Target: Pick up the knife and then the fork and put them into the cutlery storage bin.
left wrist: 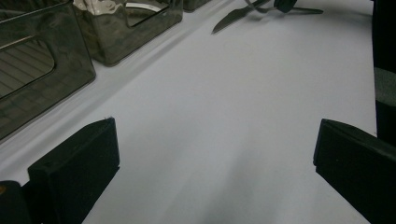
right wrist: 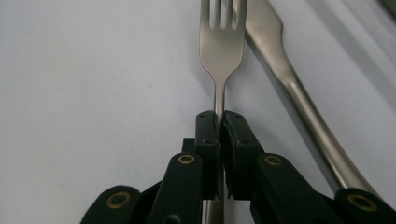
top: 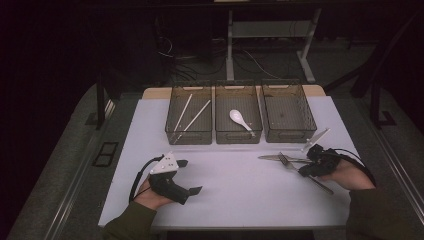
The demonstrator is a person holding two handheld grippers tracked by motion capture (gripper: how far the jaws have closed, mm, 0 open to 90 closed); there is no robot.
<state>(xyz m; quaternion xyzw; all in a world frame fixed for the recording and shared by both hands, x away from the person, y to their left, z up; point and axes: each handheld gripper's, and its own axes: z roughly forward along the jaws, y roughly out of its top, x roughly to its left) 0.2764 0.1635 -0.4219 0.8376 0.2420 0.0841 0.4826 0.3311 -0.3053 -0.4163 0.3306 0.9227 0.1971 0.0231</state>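
Your right gripper (right wrist: 219, 122) pinches the fork (right wrist: 221, 44) thinly; it could twist against the knife (right wrist: 280, 65). The left gripper (top: 189, 176) gapes idle.

Between my black jaws with brass-coloured rivets is a silver fork (right wrist: 220, 51); just beside them lies a matching silver knife (right wrist: 299, 93). The bench (top: 235, 185) under them is pale lilac-white. Ahead stand smoky grey translucent bins (top: 189, 132), one holding a white spoon (top: 239, 118).

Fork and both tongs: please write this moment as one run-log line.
right tongs: shut on fork | fork: beside knife on table | left tongs: open, holding nothing | right bin: nothing inside
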